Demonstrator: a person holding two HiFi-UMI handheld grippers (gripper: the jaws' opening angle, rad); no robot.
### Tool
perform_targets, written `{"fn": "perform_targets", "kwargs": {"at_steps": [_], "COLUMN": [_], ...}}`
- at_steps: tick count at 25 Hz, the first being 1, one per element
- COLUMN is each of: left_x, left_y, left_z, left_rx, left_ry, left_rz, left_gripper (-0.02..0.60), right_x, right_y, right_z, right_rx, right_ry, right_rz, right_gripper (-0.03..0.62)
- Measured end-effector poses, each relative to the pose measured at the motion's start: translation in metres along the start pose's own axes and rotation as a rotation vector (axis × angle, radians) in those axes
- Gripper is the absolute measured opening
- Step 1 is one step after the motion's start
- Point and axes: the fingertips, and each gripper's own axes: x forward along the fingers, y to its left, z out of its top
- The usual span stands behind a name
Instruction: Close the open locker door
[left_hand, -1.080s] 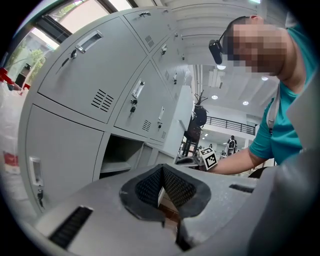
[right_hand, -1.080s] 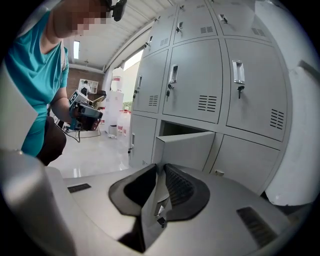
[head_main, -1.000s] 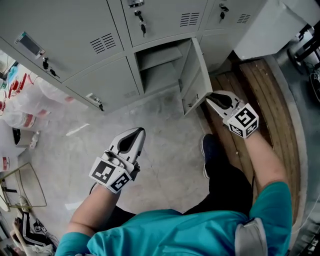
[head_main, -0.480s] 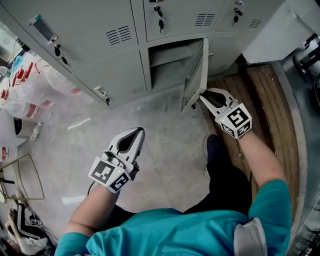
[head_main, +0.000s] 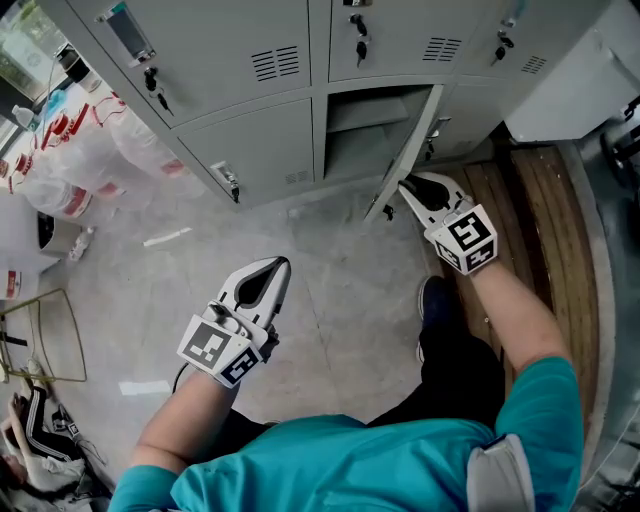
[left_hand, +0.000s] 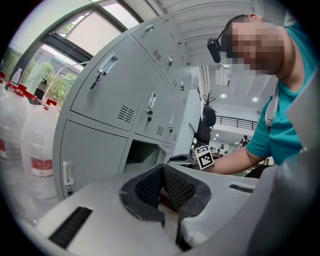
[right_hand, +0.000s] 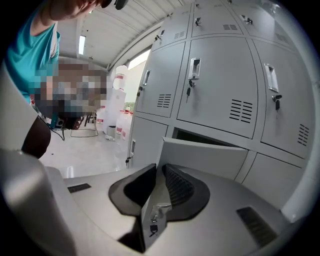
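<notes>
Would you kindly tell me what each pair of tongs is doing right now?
Left tongs: closed, holding nothing.
Right tongs: closed on the edge of the open locker door.

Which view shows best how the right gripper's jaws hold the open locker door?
The right gripper view: the locker door edge sits clamped in the right gripper jaws. The head view shows this from above, small; the left gripper view, only distantly.

Matt grey painted-metal locker door, smooth mottled concrete floor, worn wooden planks, teal cloth shirt
</notes>
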Motion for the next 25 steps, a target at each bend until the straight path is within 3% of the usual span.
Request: {"fn": "perform_targets", "kwargs": {"at_steps": [25], "left_x": [-0.069], "left_y": [0.035], "left_z": [0.004], "left_rx": [-0.005], "left_ry": [-0.046], "left_rz": [0.152], "left_gripper": [0.003], "right_x": [0.093], "right_y": [-0.003], "right_z": [0.039], "right_rx": [-0.075], "right_ry": [-0.001], "right_rz": [-0.051], "right_gripper": [0.028]}}
